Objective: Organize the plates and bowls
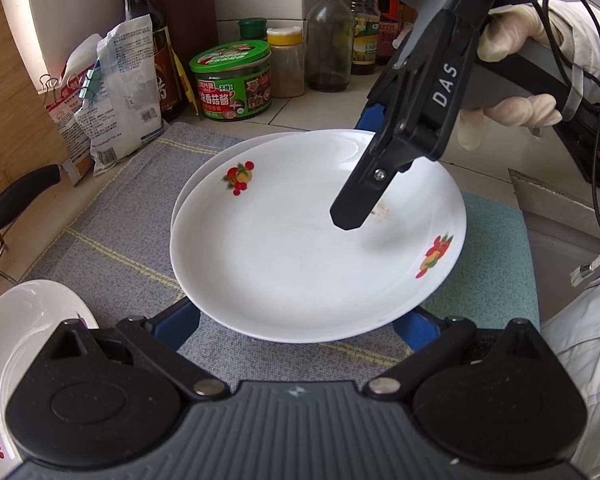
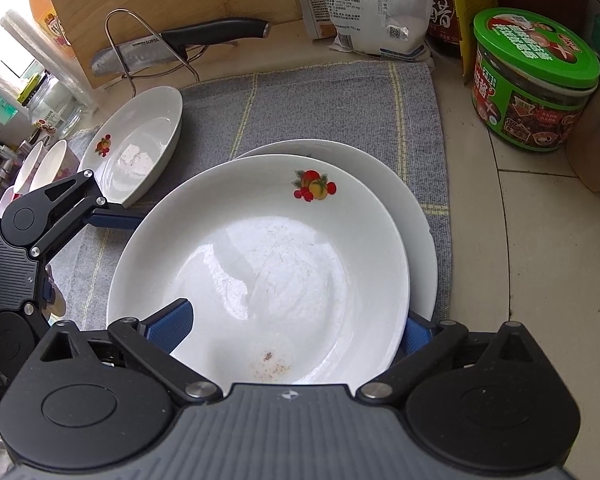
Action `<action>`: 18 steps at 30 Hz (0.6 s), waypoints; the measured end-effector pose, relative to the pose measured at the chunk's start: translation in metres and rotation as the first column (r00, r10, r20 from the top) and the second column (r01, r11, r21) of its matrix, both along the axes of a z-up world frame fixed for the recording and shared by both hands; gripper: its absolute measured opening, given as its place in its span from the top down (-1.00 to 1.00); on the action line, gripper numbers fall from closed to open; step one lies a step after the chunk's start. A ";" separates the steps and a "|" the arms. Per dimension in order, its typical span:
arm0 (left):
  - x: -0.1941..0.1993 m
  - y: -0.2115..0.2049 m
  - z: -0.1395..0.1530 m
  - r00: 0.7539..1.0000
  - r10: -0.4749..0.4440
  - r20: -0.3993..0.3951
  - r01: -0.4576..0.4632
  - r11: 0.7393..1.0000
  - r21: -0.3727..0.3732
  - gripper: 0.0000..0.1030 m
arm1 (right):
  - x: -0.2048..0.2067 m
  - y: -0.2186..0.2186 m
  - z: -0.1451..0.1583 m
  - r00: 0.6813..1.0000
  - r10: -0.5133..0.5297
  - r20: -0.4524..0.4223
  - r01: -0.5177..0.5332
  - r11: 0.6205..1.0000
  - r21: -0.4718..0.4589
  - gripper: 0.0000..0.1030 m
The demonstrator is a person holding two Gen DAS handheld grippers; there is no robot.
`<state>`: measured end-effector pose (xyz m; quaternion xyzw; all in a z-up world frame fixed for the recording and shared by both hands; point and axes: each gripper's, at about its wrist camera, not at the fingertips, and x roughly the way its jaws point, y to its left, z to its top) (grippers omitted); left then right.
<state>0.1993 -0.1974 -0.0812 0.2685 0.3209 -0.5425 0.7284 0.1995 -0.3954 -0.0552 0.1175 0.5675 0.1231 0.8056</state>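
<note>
Top plate (image 2: 260,264) set on lower plate (image 2: 416,216) at frame centre, right gripper (image 2: 296,328) jaws wide and holding nothing, left gripper (image 1: 306,326) jaws likewise spread; best lifted straight clear.

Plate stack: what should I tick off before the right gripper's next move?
1. Top plate resting on lower plate: ok.
2. Rims lined up: not ok, top plate sits off-centre.
3. Right gripper open, fingers astride the rim: ok.
4. Left gripper open: ok.
5. Both plates on the grey mat: ok.
6. Third plate added to the stack: not ok, lies apart.
</note>
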 end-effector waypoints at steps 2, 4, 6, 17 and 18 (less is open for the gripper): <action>0.000 0.000 0.000 1.000 0.001 -0.001 -0.001 1.000 -0.001 -0.97 | -0.002 -0.001 0.001 1.000 -0.005 -0.002 0.005 1.000 0.005 -1.00; 0.000 0.001 0.001 1.000 0.001 0.003 -0.001 1.000 -0.002 -0.97 | -0.004 -0.002 0.003 1.000 -0.012 -0.004 0.012 1.000 0.009 -1.00; 0.000 0.002 0.001 1.000 0.001 0.004 -0.001 1.000 -0.007 -0.97 | -0.005 -0.003 0.004 1.000 -0.016 -0.006 0.016 1.000 0.010 -1.00; -0.004 0.003 0.004 1.000 -0.013 0.009 0.013 1.000 -0.018 -0.97 | -0.015 -0.004 0.011 1.000 -0.022 0.005 0.022 1.000 -0.016 -1.00; -0.005 0.003 0.004 1.000 -0.013 0.011 0.014 1.000 -0.019 -0.97 | -0.017 -0.003 0.012 1.000 -0.019 0.005 0.019 1.000 -0.021 -1.00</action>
